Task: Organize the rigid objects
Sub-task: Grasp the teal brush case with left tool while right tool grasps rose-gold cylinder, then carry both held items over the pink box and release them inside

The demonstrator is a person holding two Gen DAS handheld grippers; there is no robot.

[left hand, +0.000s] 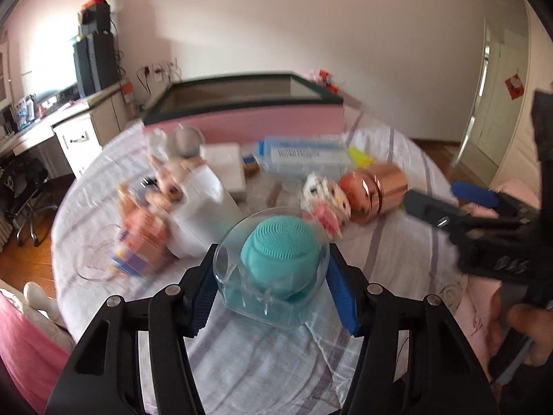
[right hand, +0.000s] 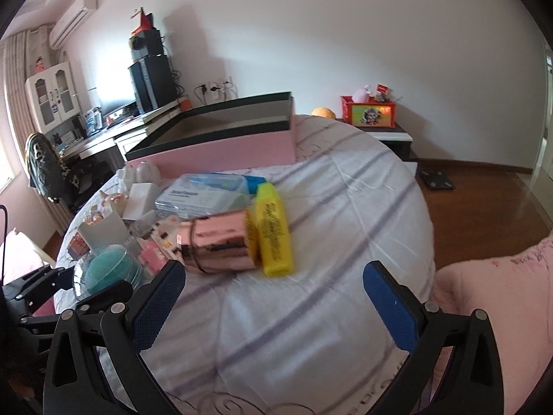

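A teal silicone brush (left hand: 276, 249) sits inside a clear plastic case (left hand: 262, 307) on the bed. My left gripper (left hand: 271, 276) has its blue pads (left hand: 202, 294) against the case's two sides, shut on it. In the right wrist view the same brush (right hand: 107, 269) shows at the lower left. My right gripper (right hand: 273, 307) stands wide open over bare sheet, nothing between its fingers. It hovers short of a rose-gold cylinder (right hand: 217, 245) lying on its side and a yellow highlighter (right hand: 274, 235). From the left wrist view the right gripper (left hand: 435, 195) reaches in beside the cylinder (left hand: 383, 193).
A pink open box (right hand: 221, 148) stands at the bed's far side. A clear blue case (right hand: 207, 197), white boxes (left hand: 204, 207), block figures (left hand: 325, 204) and a clear dish (left hand: 93, 263) crowd the striped sheet (right hand: 345, 207). A desk stands left; a pink blanket (right hand: 490, 294) lies right.
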